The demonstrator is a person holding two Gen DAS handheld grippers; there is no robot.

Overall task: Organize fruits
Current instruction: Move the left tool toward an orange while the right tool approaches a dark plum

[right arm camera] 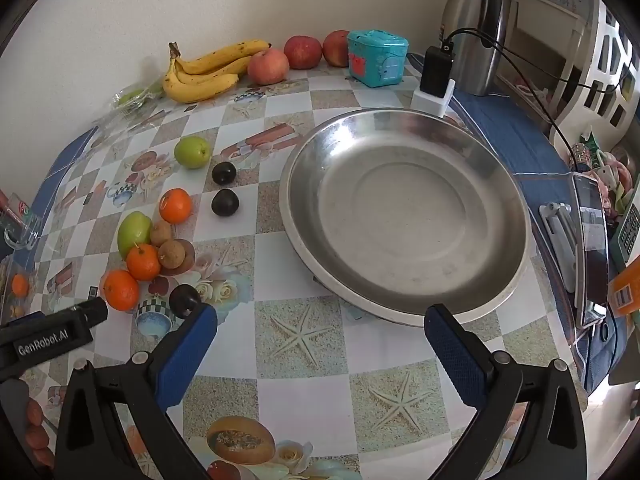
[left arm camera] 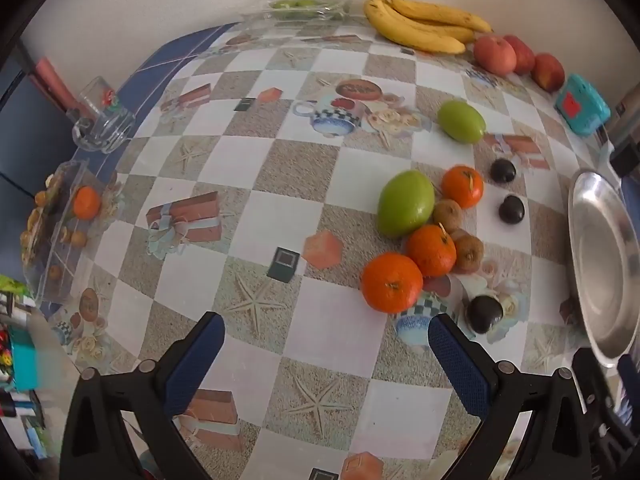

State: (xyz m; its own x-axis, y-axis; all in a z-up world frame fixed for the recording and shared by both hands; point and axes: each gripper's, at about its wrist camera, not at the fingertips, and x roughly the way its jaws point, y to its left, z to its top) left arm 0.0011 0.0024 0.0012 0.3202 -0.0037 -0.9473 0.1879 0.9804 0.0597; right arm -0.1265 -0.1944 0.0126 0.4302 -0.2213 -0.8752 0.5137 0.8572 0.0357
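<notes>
Only my right camera shows the kettle (right arm camera: 476,28) behind the metal plate (right arm camera: 404,216); my left shows a glass cup (left arm camera: 102,120). Both grippers (left arm camera: 326,336) (right arm camera: 320,328) stand wide and hold nothing.

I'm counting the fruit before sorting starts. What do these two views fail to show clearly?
- Green fruits in the plastic wrap, left wrist view: far off and blurred by film, count unclear.
- Clear container, left wrist view: warped at the edge, contents beyond one orange unclear.
- Steel plate, left wrist view: cut off by the frame edge.
</notes>
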